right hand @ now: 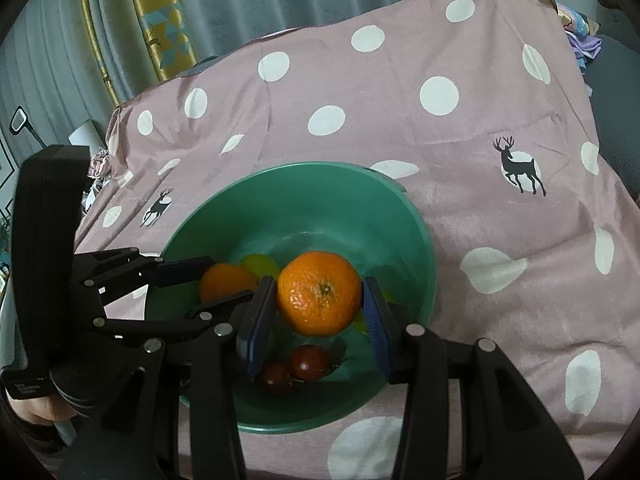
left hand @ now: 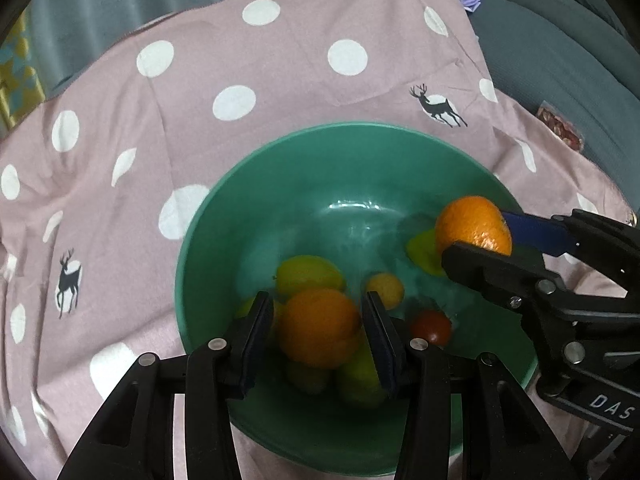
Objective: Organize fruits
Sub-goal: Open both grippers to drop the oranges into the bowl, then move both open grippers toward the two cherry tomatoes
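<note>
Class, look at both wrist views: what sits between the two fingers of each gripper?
Each grips an orange over the green bowl. Left wrist view: left gripper around one orange. Right wrist view: right gripper around the other orange.

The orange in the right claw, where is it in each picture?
Left wrist view: the orange in the right claw is at the right, above the green bowl, pinched between that claw's fingers.
Right wrist view: the same orange is in the lower middle, between the two blue pads, over the bowl.
Shared landmark: the green bowl on the pink dotted cloth.
</note>
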`<state>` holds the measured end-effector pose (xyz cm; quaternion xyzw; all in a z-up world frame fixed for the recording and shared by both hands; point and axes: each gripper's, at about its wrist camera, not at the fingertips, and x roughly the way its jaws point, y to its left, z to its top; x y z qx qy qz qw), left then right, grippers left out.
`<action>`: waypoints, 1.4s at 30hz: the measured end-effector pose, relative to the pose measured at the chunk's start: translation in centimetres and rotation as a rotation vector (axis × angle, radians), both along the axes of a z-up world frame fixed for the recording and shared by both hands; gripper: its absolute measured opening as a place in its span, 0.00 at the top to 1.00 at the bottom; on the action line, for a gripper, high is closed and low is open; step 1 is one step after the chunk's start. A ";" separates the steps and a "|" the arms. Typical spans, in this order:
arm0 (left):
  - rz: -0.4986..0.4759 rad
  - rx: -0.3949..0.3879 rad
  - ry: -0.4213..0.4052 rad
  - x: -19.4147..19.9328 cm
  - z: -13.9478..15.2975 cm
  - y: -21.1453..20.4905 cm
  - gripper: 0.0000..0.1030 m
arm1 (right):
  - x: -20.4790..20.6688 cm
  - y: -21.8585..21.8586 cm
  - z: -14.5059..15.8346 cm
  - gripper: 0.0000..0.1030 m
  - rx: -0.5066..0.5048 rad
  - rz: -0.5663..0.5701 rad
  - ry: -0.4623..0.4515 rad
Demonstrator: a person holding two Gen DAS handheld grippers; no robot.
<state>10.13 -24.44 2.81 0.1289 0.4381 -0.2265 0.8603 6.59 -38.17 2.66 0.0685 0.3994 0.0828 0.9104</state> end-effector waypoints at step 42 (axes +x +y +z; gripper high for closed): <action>0.275 -0.144 -0.080 -13.7 4.6 18.0 0.10 | -11.1 3.6 2.0 0.22 0.172 0.103 -0.030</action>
